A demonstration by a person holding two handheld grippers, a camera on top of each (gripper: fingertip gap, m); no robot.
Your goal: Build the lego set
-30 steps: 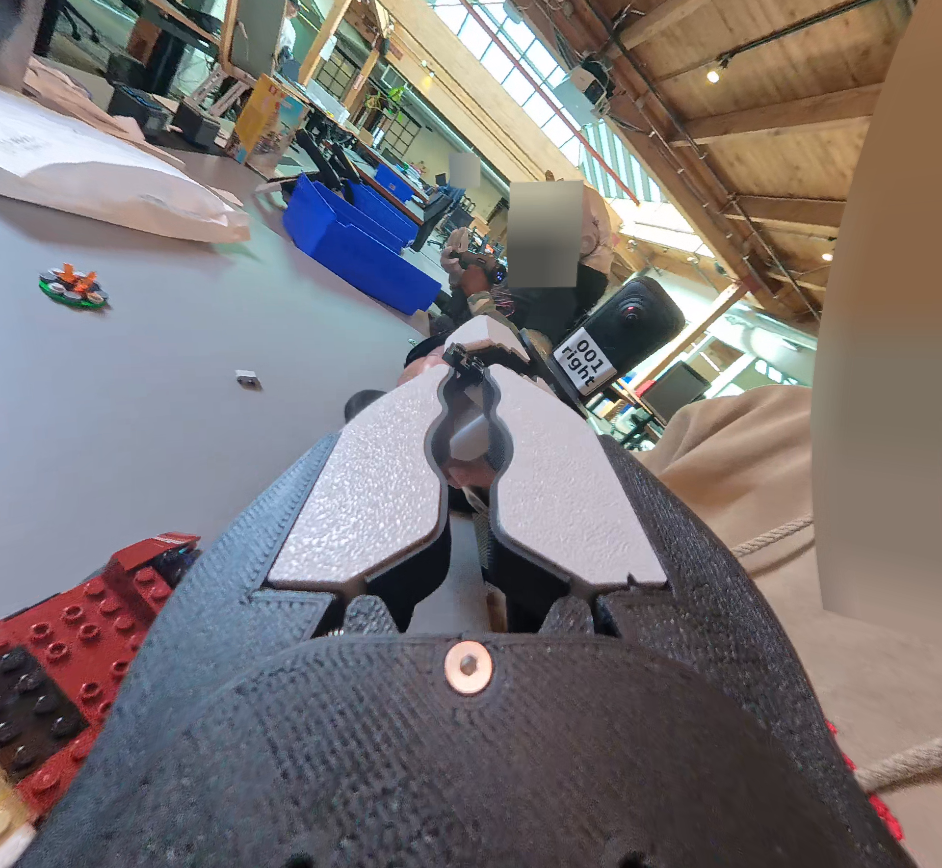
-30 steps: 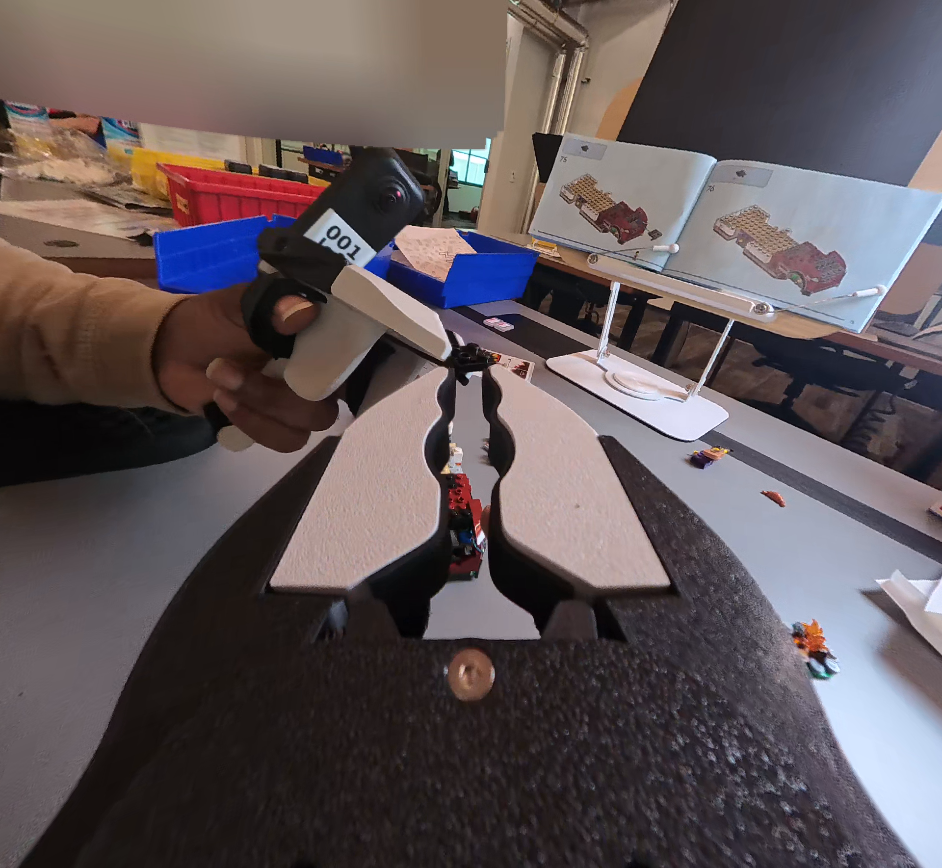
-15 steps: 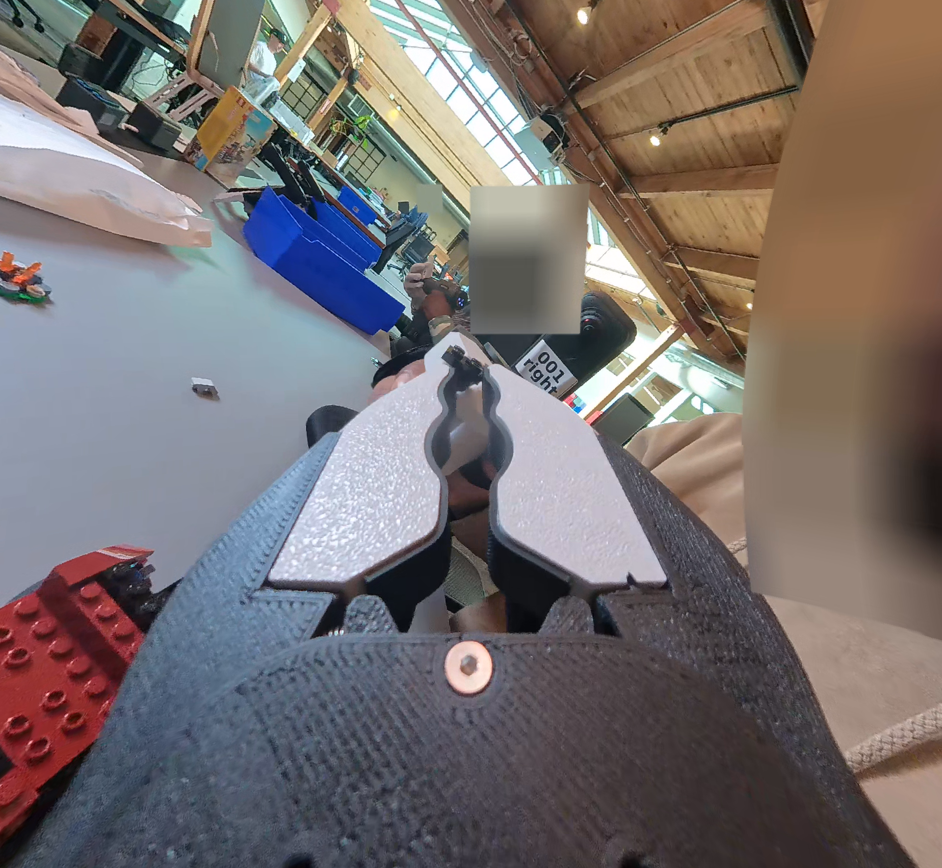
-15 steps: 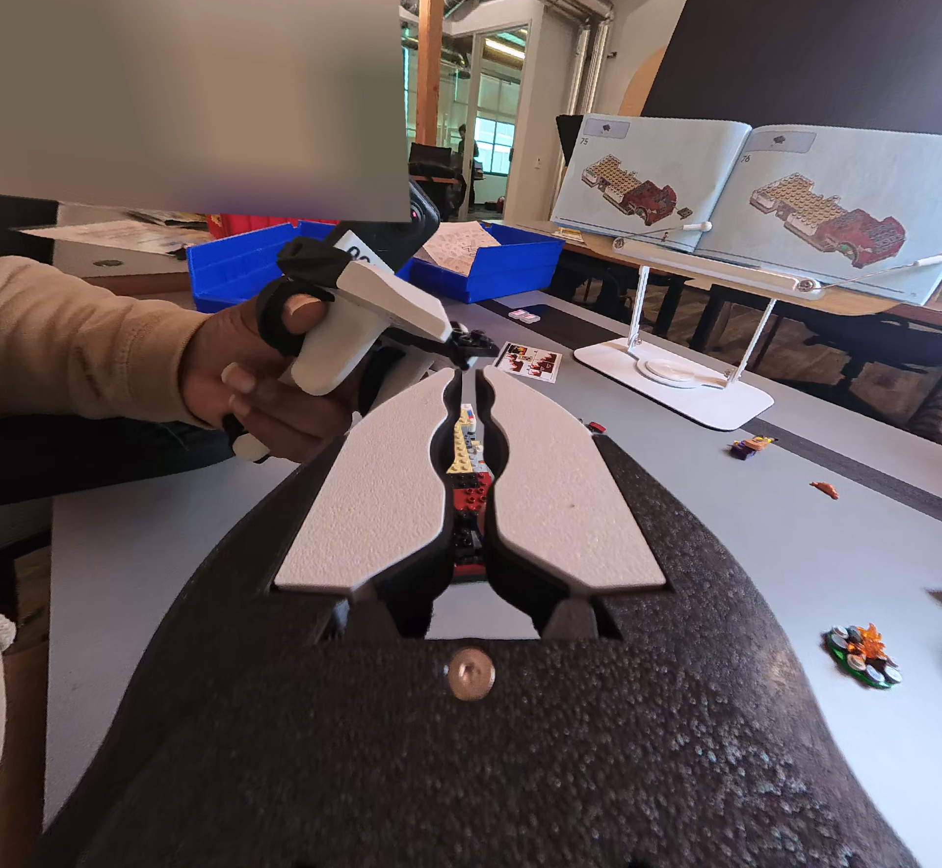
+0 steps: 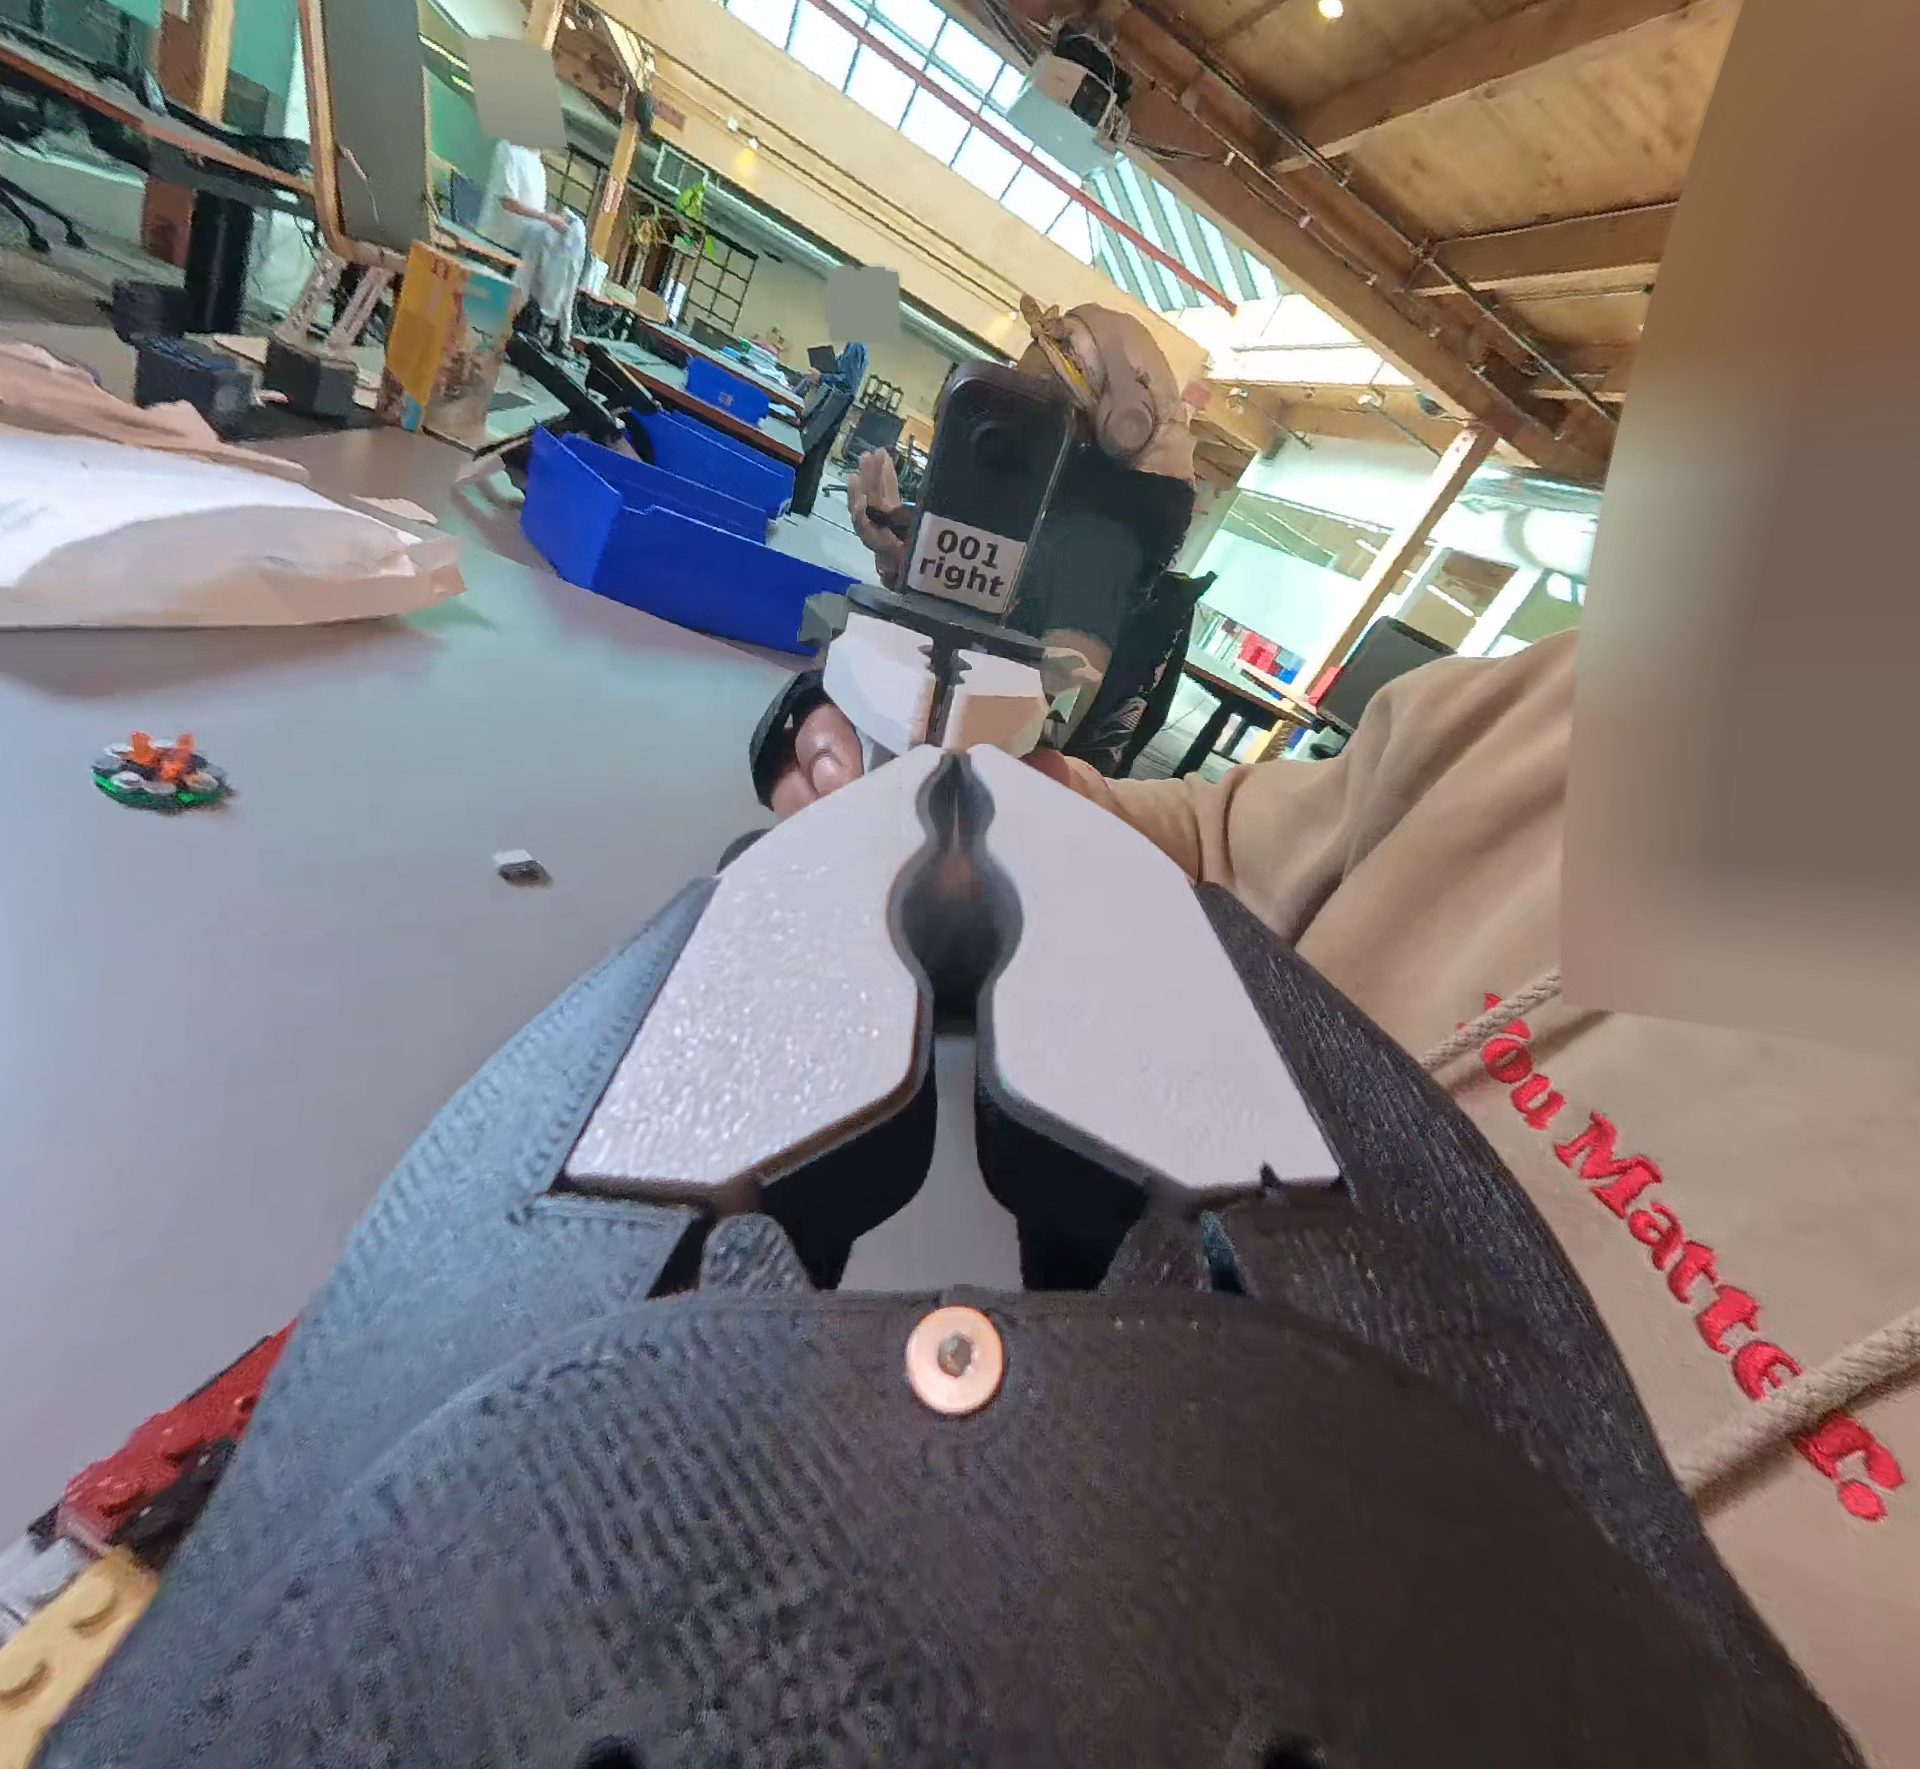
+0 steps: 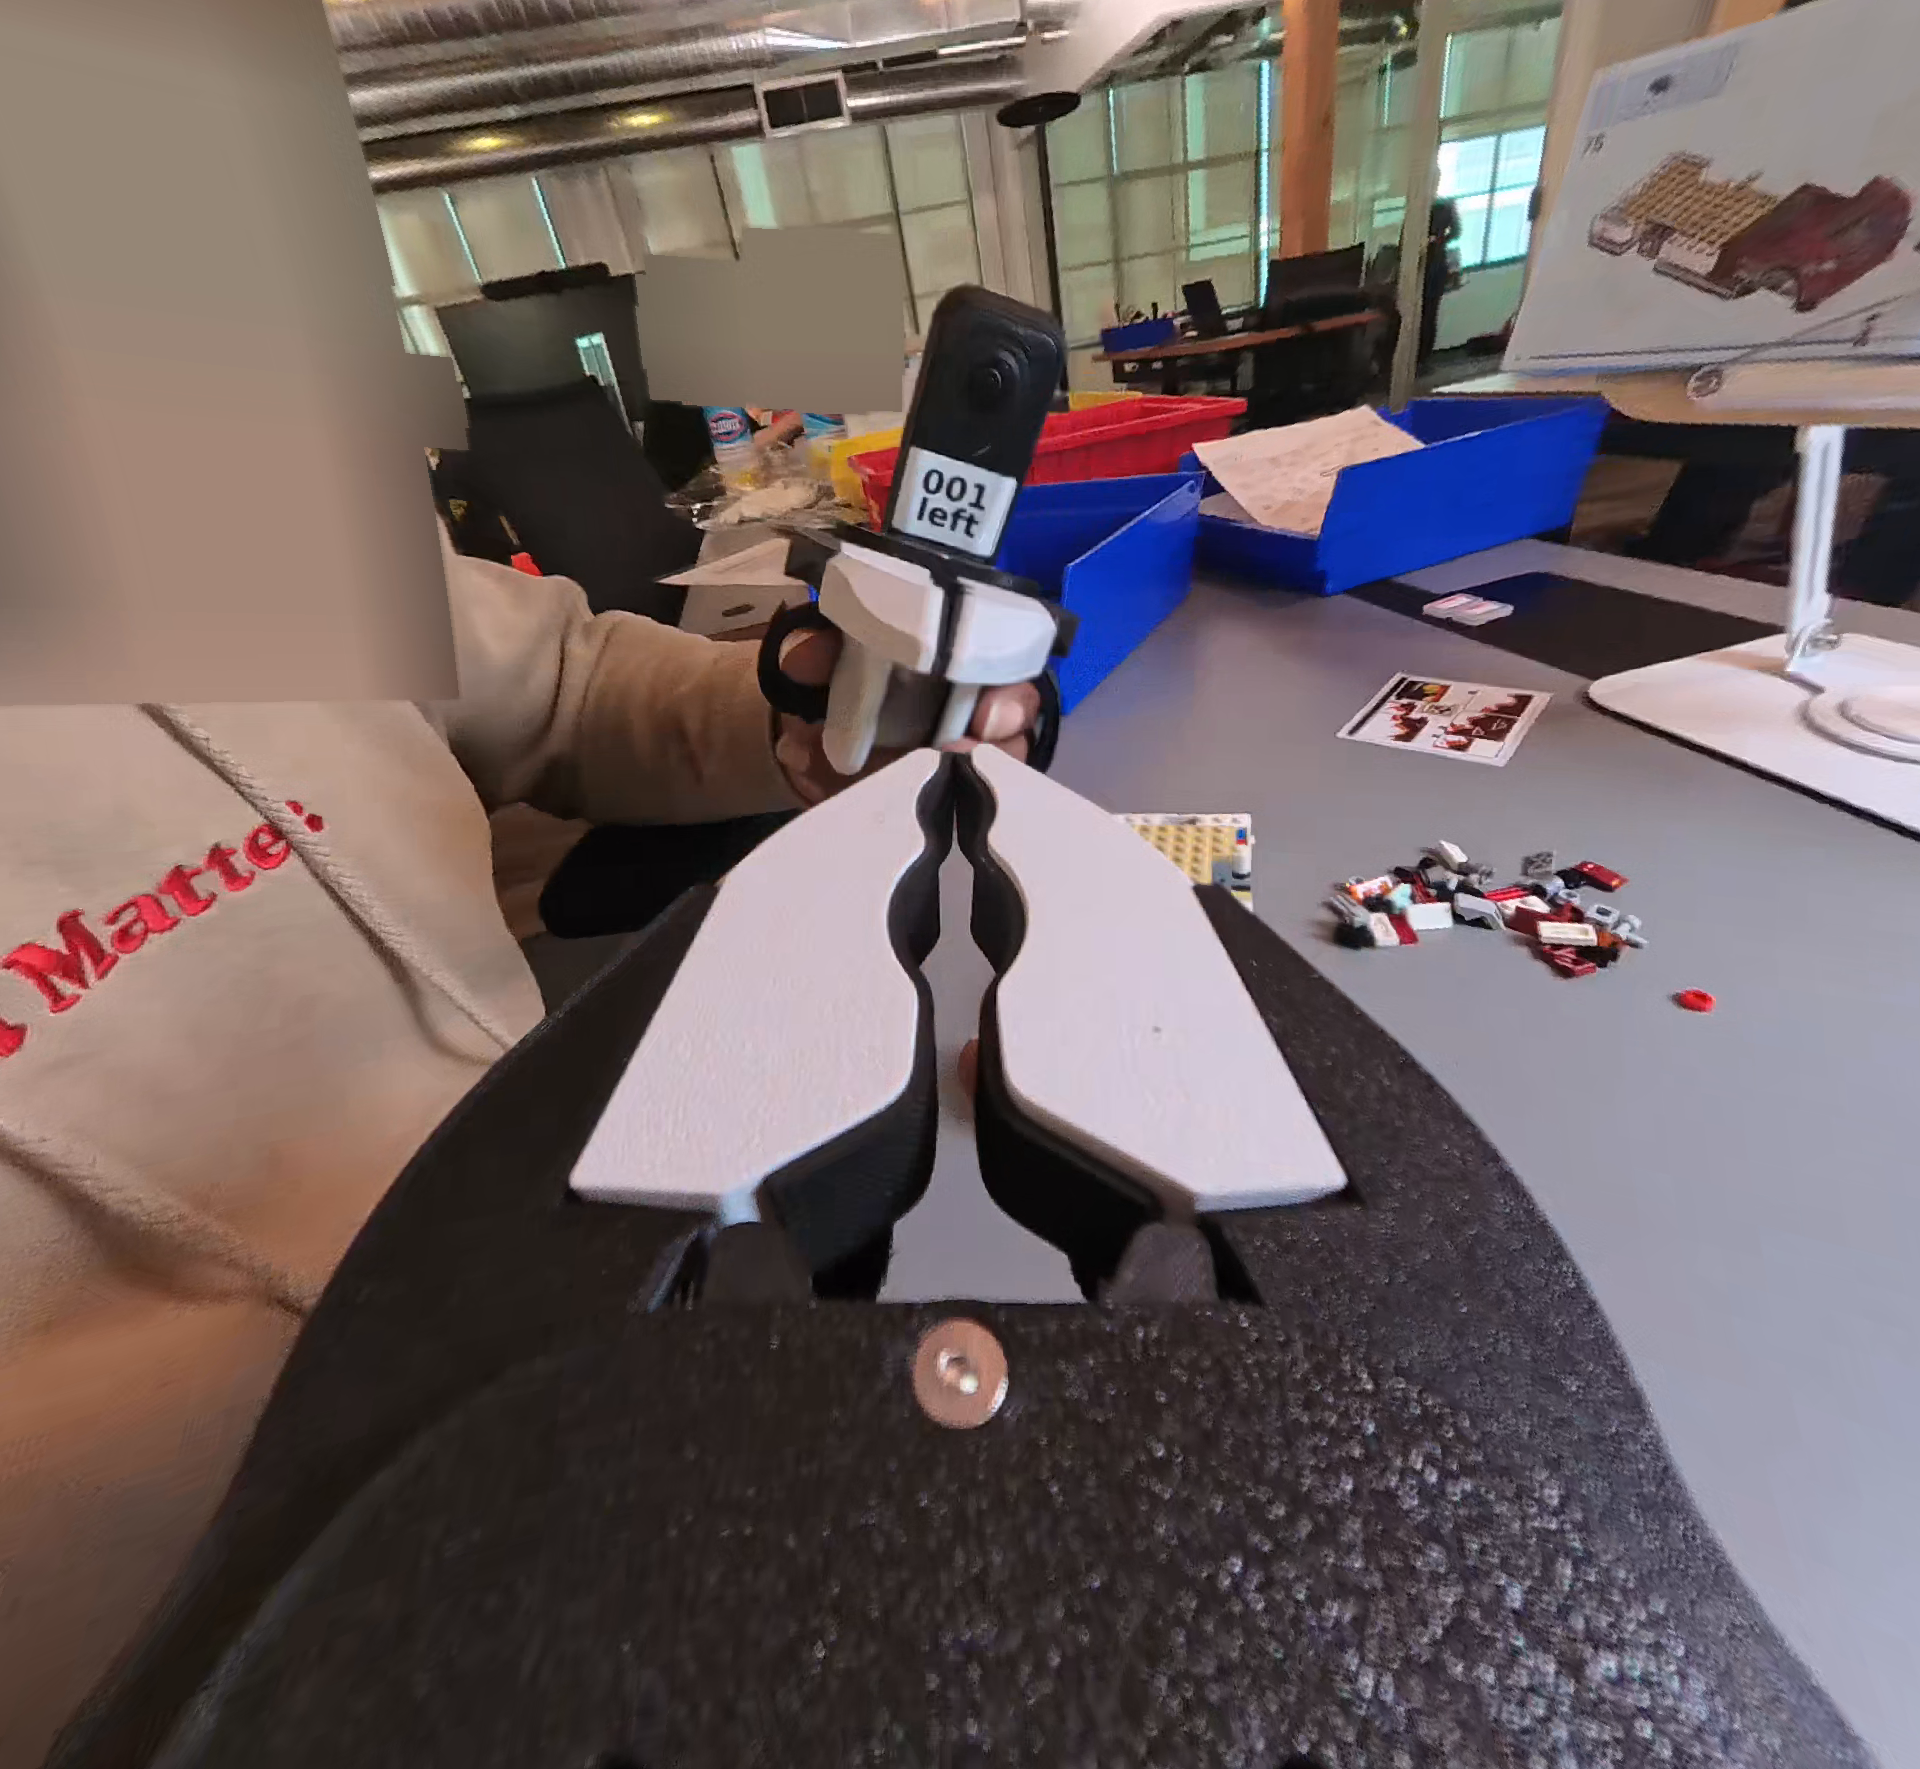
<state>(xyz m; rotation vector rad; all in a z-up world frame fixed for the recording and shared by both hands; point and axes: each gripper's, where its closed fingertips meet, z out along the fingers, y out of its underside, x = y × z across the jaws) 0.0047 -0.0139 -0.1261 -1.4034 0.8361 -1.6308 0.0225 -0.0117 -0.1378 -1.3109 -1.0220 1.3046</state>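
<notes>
Both hand-held grippers (image 5: 954, 763) (image 6: 956, 763) have closed, empty

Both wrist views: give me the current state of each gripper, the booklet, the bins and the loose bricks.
left gripper: shut, nothing between the fingertips
right gripper: shut, nothing between the fingertips
instruction booklet: open, propped on a white stand
near blue bin: holds a sheet of paper
loose bricks: piled on the grey table
tan studded plate: flat on the table
</notes>
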